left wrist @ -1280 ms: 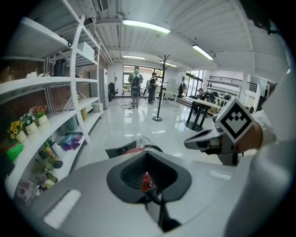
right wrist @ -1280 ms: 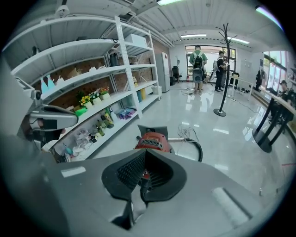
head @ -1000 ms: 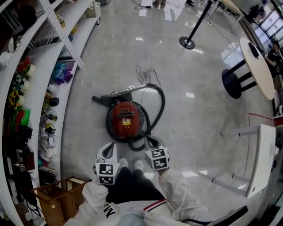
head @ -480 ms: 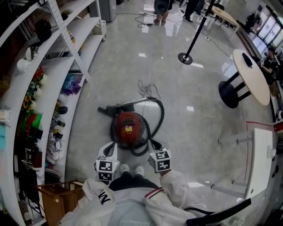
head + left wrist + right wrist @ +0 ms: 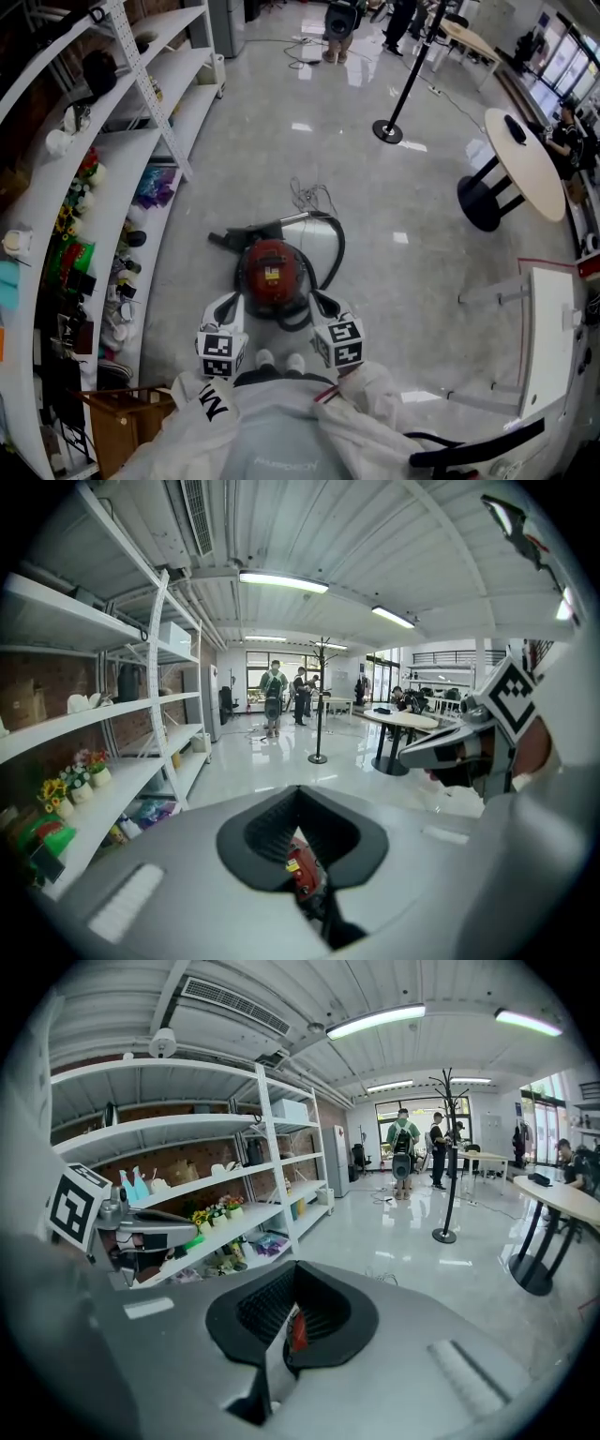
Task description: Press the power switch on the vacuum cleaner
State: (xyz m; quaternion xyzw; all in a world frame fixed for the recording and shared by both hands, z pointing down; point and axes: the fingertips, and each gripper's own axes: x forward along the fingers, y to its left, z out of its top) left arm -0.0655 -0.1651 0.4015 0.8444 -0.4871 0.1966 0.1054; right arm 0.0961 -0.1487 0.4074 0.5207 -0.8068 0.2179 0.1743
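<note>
The red canister vacuum cleaner sits on the glossy floor just ahead of the person's shoes, its black hose looping round its right side. My left gripper hangs over the vacuum's near left side, jaws shut and holding nothing. Over the near right side is my right gripper, also shut and empty. In the left gripper view a sliver of the red vacuum shows through the slit between the jaws. A thinner red strip of the vacuum shows in the right gripper view. The power switch cannot be made out.
White shelving full of small items runs along the left. A wooden crate stands at the near left. A loose cord lies beyond the vacuum. A stanchion post, a round table and a white table stand to the right.
The head view has pulled back and up, so the vacuum looks smaller and more of the room shows. Both grippers stay shut at the vacuum's near side.
</note>
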